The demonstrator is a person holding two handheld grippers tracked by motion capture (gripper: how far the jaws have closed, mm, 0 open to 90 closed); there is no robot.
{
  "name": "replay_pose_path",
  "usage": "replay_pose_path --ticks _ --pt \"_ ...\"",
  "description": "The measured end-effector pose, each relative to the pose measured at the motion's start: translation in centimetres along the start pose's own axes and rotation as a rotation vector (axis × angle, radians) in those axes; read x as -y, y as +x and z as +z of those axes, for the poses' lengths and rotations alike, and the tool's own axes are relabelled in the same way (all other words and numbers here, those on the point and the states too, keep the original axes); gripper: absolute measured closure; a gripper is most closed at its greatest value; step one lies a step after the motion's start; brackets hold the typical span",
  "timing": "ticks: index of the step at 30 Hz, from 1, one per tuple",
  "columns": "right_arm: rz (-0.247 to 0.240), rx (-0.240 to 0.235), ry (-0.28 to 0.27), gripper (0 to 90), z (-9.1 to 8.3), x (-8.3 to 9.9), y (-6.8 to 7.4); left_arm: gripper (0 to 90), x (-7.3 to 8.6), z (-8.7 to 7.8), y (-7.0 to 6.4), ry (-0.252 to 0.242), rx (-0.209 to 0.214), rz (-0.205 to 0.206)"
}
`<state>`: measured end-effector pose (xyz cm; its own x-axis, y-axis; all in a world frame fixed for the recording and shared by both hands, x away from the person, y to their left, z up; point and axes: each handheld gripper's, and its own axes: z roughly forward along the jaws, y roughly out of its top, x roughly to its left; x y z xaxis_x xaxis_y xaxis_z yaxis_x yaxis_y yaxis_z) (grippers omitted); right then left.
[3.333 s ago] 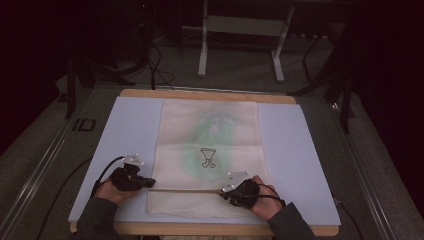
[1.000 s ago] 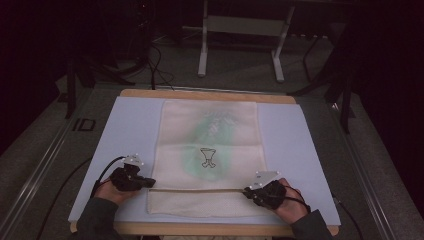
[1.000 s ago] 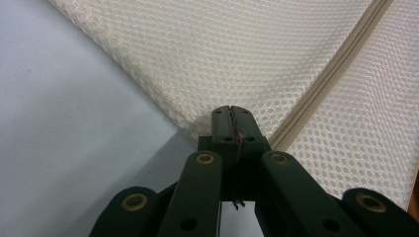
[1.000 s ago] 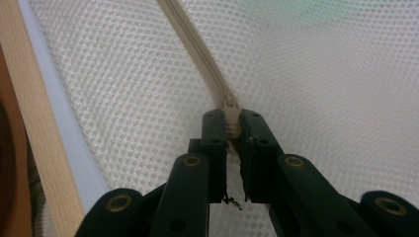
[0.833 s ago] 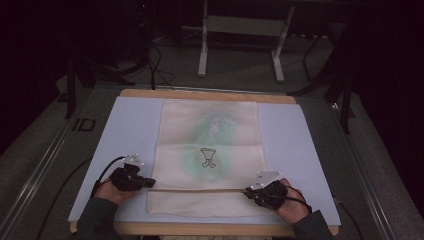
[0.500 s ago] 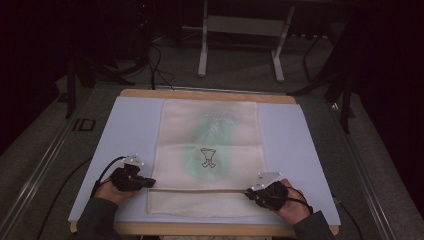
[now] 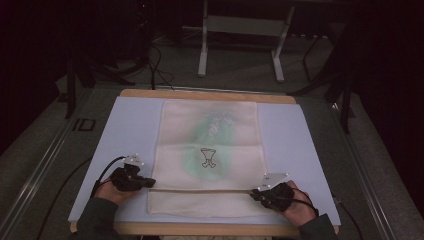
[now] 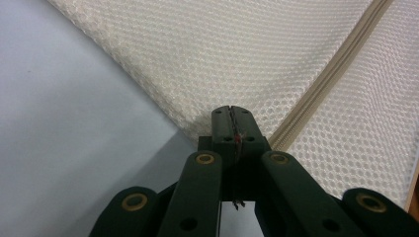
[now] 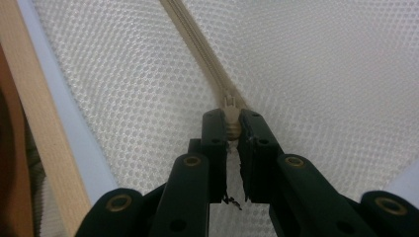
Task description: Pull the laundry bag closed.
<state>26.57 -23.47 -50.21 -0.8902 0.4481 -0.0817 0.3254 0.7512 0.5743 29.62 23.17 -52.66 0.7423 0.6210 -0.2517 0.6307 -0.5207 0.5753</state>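
Cream mesh is what the laundry bag (image 7: 207,160) is made of; it is laid flat on the pale blue mat (image 7: 125,130) covering the table (image 7: 200,94), with a green garment faintly seen through its weave. A zipper (image 7: 200,190) runs across the bag near the person's edge. The left gripper (image 7: 146,183) is seen closed tight on the bag's left edge at the zipper's end, its jaws pressed together on the fabric in the left gripper view (image 8: 231,129). The right gripper (image 7: 256,193) is clamped on the zipper pull (image 9: 230,118), which is pinched between its jaws near the bag's right side. The step in hand is judged to be the drawing of the zipper along its track, the bag being anchored at the left while the slider is worked at the right. Whether the track is being closed or opened cannot be told. For the next move, steady tension along the zipper line would be required, with the left hold kept firm so that the mesh is not bunched.
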Motion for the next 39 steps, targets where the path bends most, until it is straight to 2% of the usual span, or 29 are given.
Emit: replay_pose_path --ticks 29,35,39 --pt "0.075 0.046 0.012 82.1 -2.0 2.6 -1.9 90.0 0.0 0.0 0.0 -0.001 0.000 -0.001" --pt "0.107 0.033 0.006 82.1 -2.2 3.6 -2.5 90.0 0.0 0.0 0.0 -0.001 0.001 -0.002" --pt "0.105 0.032 0.013 82.1 -2.2 3.6 -2.5 90.0 0.0 0.0 0.0 -0.001 0.000 0.000"
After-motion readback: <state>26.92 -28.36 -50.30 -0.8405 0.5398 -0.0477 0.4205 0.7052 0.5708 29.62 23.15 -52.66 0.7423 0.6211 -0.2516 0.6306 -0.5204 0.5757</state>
